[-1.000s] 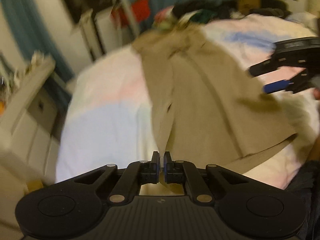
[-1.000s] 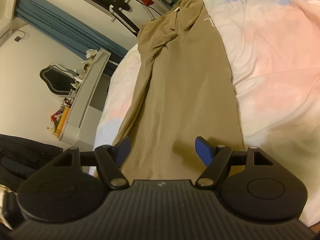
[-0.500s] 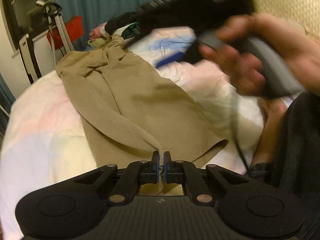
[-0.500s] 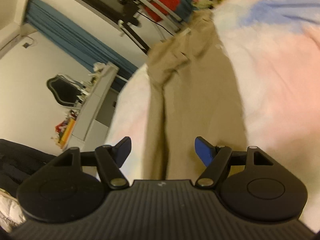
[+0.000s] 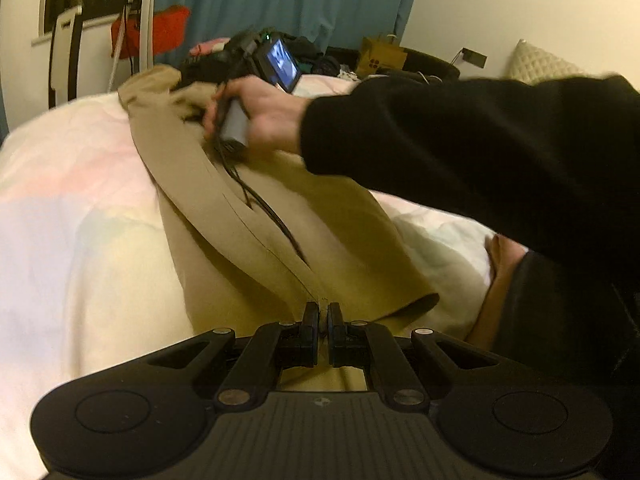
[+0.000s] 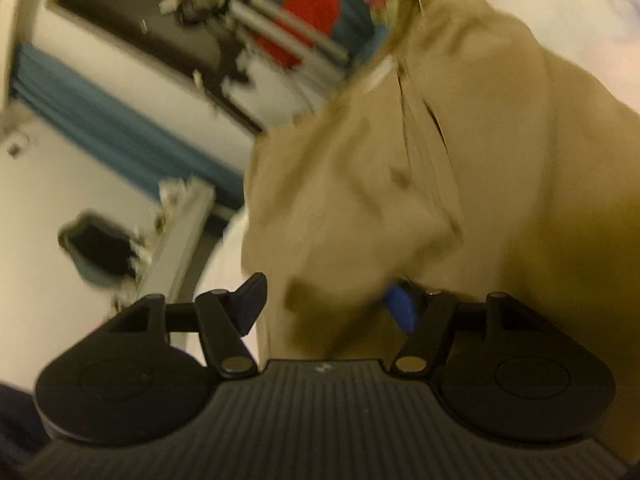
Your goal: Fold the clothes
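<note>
The left wrist view gave the wide picture: the tan trousers point(image 5: 248, 216) lay stretched out on the bed point(image 5: 80, 220), and a hand point(image 5: 260, 114) in a black sleeve point(image 5: 460, 148) reached across them carrying the right claw, whose fingers were hidden behind that hand. A cable point(image 5: 264, 208) trailed from it over the cloth. The right wrist view, badly blurred, went in close instead and showed only bunched tan fabric filling the frame, with a blue curtain point(image 6: 100, 128) and a red thing point(image 6: 312, 4) behind.

The trousers ran lengthwise away from the left claw point(image 5: 323, 322), their far end toward the curtain and a pile of clothes point(image 5: 304, 54), the near end at the foot of the frame.

The left claw was pressed together, pinching the near edge of the trousers. The right claw point(image 6: 328, 300) was half spread and closing, a fold of the trousers sitting between its fingers; whether the pads had yet pressed the cloth could not be told through the blur.
</note>
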`<state>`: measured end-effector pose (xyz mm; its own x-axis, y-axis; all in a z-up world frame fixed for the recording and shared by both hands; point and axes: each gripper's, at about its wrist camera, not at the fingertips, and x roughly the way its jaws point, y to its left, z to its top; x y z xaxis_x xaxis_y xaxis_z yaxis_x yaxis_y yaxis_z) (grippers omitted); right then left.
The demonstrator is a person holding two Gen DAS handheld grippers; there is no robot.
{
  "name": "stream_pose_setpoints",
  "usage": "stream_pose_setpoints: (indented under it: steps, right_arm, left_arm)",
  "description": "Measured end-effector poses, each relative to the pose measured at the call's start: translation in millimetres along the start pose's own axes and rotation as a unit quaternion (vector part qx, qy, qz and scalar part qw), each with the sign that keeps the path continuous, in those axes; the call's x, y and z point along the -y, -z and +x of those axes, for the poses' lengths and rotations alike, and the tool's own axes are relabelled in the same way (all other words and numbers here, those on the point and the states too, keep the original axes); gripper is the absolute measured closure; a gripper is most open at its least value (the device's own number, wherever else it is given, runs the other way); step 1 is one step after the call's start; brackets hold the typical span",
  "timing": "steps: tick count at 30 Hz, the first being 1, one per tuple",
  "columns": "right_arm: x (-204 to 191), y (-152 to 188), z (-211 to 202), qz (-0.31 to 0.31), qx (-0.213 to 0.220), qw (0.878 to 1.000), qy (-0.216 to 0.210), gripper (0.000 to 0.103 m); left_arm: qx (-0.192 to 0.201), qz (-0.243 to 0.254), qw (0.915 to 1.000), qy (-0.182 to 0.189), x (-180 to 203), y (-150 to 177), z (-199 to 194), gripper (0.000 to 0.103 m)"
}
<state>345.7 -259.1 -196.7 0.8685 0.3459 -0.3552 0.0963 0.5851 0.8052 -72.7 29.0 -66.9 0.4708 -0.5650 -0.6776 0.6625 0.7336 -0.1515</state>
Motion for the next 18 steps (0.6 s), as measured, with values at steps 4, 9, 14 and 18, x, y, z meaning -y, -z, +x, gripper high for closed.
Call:
stream_pose_setpoints:
  steps: [4,9,14,18]
  right_arm:
    - [-18,-18,3,-0.052,0.034,0.998,-0.008,0.097]
    - [-43,-46,-40,-0.149,0.121,0.981,0.002,0.097]
    - [-32,-56,-35,-0.201,0.075,0.971,0.103,0.094]
    - [-33,-47,-62,-0.211,0.024,0.973,0.095,0.056]
  left_arm:
    - [0.007,-0.007,0.9996,0.027,-3,1,-1,0.099]
    - [-0.001,-0.012,0.9992,0.038,1,0,8,0.098]
    - [-0.019,-0.027,0.9994,0.008,0,-4,14,0.064]
    - [-0.015,-0.055,0.9981,-0.023,-7,-7,4,0.037]
